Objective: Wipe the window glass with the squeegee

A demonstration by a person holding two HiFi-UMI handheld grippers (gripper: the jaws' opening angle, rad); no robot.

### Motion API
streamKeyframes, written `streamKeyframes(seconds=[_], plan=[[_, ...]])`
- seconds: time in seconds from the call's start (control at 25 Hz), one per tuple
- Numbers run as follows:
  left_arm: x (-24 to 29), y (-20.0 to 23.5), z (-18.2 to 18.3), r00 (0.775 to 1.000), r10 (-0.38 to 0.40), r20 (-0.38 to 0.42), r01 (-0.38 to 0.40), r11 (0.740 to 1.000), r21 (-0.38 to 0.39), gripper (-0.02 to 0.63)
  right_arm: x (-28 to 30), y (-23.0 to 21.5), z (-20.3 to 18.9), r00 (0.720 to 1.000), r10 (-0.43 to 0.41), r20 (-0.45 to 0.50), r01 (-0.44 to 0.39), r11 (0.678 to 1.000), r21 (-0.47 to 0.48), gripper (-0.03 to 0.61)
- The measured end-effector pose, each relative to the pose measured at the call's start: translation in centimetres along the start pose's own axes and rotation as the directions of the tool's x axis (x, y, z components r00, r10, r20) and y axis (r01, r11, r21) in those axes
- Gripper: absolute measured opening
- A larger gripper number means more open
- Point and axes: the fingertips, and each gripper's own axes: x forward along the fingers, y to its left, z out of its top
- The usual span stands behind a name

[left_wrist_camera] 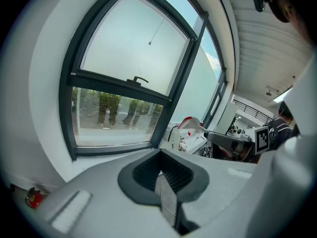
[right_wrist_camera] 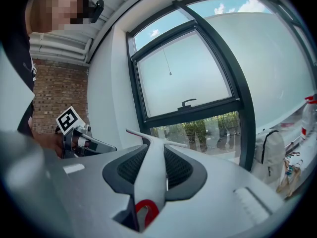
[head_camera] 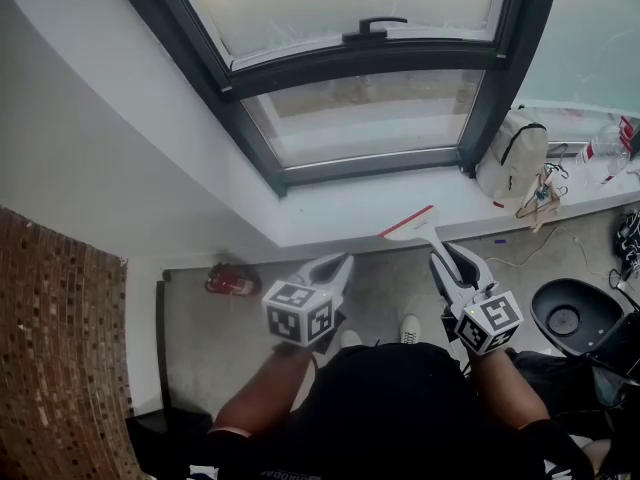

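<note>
Hanging at lower centre, the left gripper (head_camera: 338,268) had its jaws pressed together on nothing. Right of it, the right gripper (head_camera: 452,266) clamped the squeegee (head_camera: 410,228) by its handle, blade aimed up-frame toward the window glass (head_camera: 370,116), not touching it.

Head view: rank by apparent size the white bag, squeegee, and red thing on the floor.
white bag
squeegee
red thing
The last two look close, and the floor is farther away, so their order is unsure.
</note>
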Motion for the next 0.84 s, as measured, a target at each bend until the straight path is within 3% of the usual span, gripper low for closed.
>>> streamKeyframes(seconds=[0.84], plan=[[0.04, -0.86, -0.73, 1.0, -0.003, -0.006, 0.003, 1.0, -0.004, 0.0, -0.91, 0.21, -0.4, 1.0, 0.0, 0.006, 0.0, 1.0, 0.012, 0.123]])
